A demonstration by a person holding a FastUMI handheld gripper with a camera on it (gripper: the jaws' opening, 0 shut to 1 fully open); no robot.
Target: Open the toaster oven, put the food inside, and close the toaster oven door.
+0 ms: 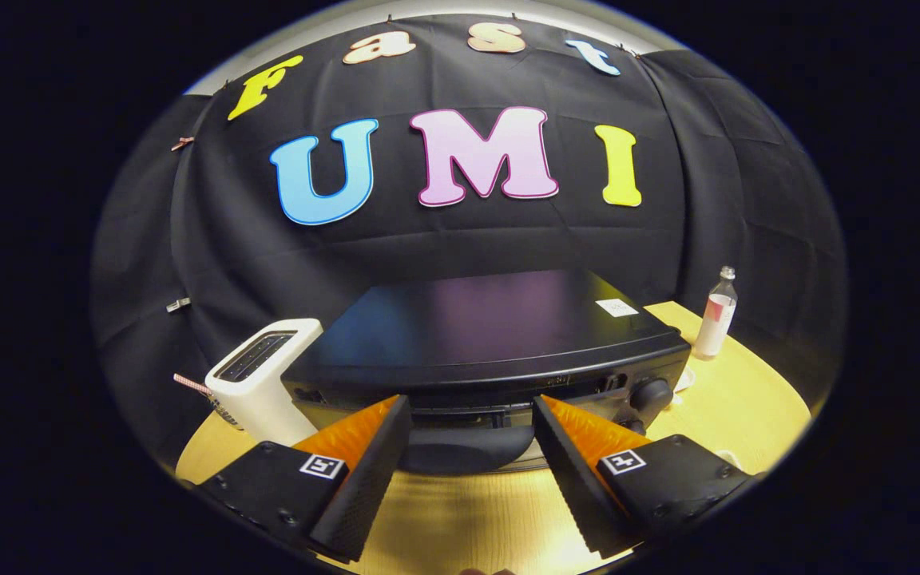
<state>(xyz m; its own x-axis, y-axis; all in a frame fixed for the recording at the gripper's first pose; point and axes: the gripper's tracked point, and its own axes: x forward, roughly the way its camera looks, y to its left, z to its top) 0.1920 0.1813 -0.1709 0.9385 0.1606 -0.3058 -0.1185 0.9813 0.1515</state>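
Black cloth all round the booth, a pale wooden bench (468, 519) below, and the tool (472, 415) comes in low with its fingers spread wide, nothing between them. Dead ahead at twelve o'clock sits the toaster oven (484, 335), black, door apparently shut, its dark curved handle (468, 447) lying just beyond the fingertips, in the gap between them. The step in hand looks like opening that door: bring both fingers squarely over the handle, close, then pull down and back in an arc (a straight tug would likely drag the whole oven). At ten o'clock a white toaster (264, 383) stands just beside the oven; at two o'clock, a bottle (717, 315). The control knob (652, 394) sits near the right finger, so keep clear. Food: I cannot spot it.
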